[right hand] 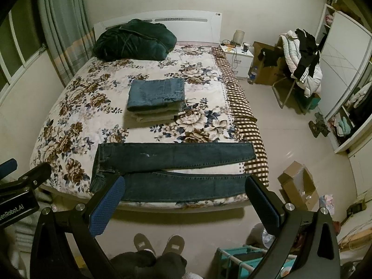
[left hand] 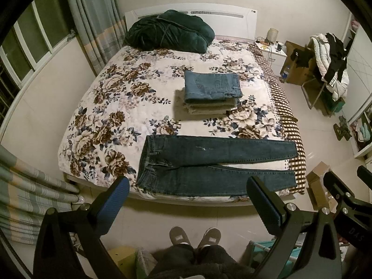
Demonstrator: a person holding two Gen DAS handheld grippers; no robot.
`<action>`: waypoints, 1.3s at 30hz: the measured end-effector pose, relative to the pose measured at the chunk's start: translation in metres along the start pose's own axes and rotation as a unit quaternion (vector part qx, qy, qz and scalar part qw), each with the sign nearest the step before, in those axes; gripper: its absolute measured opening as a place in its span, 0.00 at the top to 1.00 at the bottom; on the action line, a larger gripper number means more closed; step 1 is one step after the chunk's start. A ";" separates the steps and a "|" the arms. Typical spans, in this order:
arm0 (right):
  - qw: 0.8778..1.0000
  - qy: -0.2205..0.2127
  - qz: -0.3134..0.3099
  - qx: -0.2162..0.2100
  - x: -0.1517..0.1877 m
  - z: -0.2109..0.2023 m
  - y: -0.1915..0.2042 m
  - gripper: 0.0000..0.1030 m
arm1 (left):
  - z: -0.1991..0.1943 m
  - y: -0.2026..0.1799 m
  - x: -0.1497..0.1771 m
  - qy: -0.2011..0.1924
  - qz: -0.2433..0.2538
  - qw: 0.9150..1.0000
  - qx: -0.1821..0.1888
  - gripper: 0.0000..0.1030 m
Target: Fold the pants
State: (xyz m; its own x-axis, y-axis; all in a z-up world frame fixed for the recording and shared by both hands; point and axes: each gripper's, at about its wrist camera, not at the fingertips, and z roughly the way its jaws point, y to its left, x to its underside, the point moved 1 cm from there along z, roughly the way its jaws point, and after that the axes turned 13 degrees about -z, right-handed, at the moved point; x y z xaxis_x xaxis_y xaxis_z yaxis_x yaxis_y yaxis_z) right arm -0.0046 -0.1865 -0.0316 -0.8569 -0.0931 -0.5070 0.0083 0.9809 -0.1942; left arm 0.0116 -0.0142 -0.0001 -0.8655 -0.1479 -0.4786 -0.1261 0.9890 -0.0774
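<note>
Both tools up and idle. My left gripper [left hand: 188, 200] has its jaws spread wide, nothing between them; my right gripper [right hand: 186, 198] is the same, wide and empty. Neither touches cloth.

Straight ahead and below both tools: the dark jeans [left hand: 216, 165], laid flat along the near edge of the bed [left hand: 93, 107]. Long axis runs crosswise to my fingers, side to side. Waistband [left hand: 146, 162] lies off to the left, just ahead of my left tool's left finger; leg cuffs [right hand: 250, 162] lie off to the right, the nearer one just ahead of my right tool's right finger. The legs are slightly splayed, far one reaching onto the checked sheet [right hand: 246, 125]. So I judge the left hand is nearer the waist and the right hand nearer the cuffs; the first fold likely wants the near leg carried away from me onto the far one.

Count: one pair unfolded. Beyond it, mid-bed, one stack of folded pants [left hand: 212, 93]: blue denim on top, pale items beneath, exact number unclear. One dark green bundle [left hand: 169, 31] at the headboard.
</note>
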 end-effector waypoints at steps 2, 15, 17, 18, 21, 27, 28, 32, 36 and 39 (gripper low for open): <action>1.000 0.000 0.000 -0.001 0.000 0.000 -0.001 0.00 | 0.000 -0.001 0.000 -0.001 0.000 1.000 -0.001 0.00; 1.000 0.000 0.001 -0.002 -0.002 -0.007 0.008 0.00 | -0.003 0.000 -0.002 0.000 -0.002 1.000 0.001 0.00; 1.000 0.001 0.001 -0.003 -0.002 -0.007 0.007 0.00 | -0.003 0.000 -0.002 0.000 -0.002 1.000 0.002 0.00; 1.000 0.000 0.001 -0.003 -0.002 -0.007 0.006 0.00 | -0.003 0.000 -0.002 0.000 -0.002 1.000 0.001 0.00; 1.000 0.000 -0.001 -0.004 0.002 -0.007 0.016 0.00 | -0.003 0.000 -0.002 0.000 -0.002 1.000 0.002 0.00; 1.000 0.000 0.000 -0.005 0.002 -0.008 0.017 0.00 | -0.007 0.002 -0.001 0.000 -0.002 1.000 0.002 0.00; 1.000 0.000 0.000 -0.005 0.002 -0.008 0.015 0.00 | -0.008 0.002 -0.001 0.000 -0.003 1.000 0.002 0.00; 1.000 0.000 0.000 -0.005 0.002 -0.008 0.016 0.00 | -0.012 0.000 -0.001 -0.001 -0.002 1.000 0.002 0.00; 1.000 0.000 0.000 -0.005 0.003 -0.008 0.018 0.00 | -0.011 0.001 -0.001 0.000 -0.003 1.000 0.004 0.00; 1.000 0.001 0.000 -0.005 0.003 -0.008 0.018 0.00 | -0.011 0.001 -0.001 -0.001 -0.003 1.000 0.004 0.00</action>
State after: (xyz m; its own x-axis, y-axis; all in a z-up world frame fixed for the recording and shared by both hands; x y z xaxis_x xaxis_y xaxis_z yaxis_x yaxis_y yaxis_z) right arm -0.0114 -0.1682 -0.0299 -0.8574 -0.0936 -0.5060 0.0022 0.9826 -0.1855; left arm 0.0069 -0.0129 0.0104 -0.8642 -0.1536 -0.4791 -0.1275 0.9880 -0.0867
